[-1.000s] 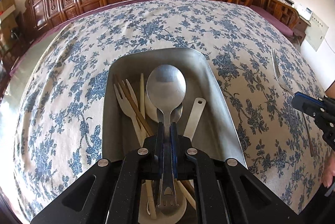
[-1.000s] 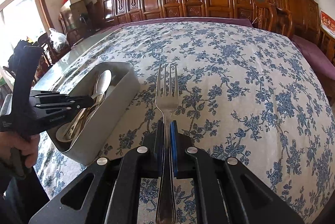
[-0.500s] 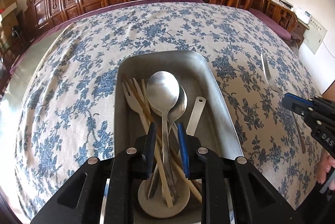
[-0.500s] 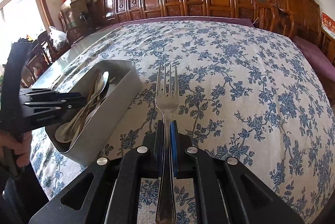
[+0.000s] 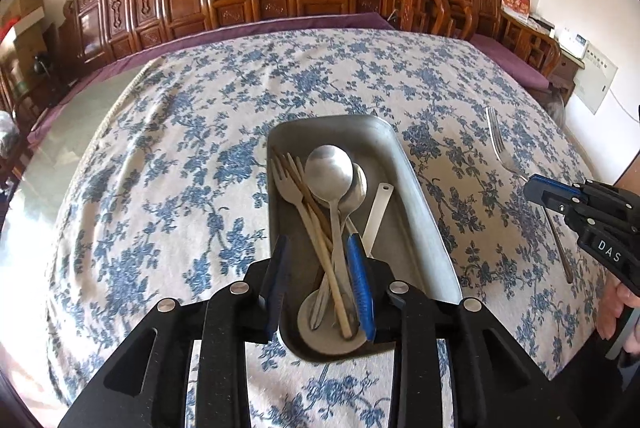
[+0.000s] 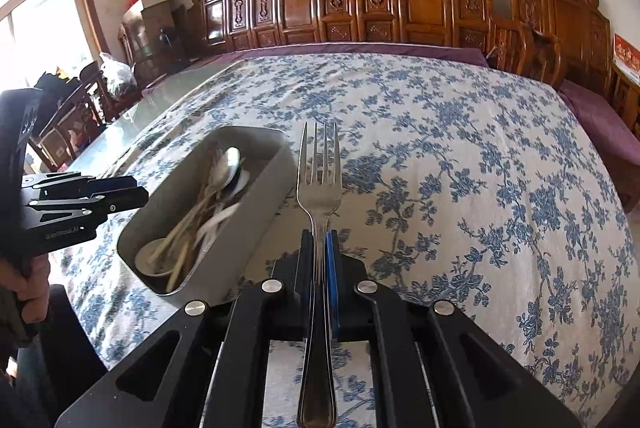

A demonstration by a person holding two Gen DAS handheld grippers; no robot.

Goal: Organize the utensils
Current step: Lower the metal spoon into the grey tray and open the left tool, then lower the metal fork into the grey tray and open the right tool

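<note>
The right gripper (image 6: 319,260) clamps the fork (image 6: 319,187) — tines forward, long axis along the fingers. The tray (image 6: 256,195) lies to its left; the left gripper (image 5: 320,284), jaws opening, empty, hovers above it.

In the right wrist view the utensils inside the metal tray (image 6: 256,195) are smeared by blur, so the separate pieces cannot be told apart there. In the left wrist view the near ends of the handles in the tray (image 5: 416,187) are partly covered by the blue pads (image 5: 360,280) of the left gripper (image 5: 320,282). To the right of the tray, the middle of the fork (image 5: 500,147) is hidden behind the right gripper (image 5: 538,189). The hand (image 5: 618,308) holding that gripper is cut off by the picture's edge.
</note>
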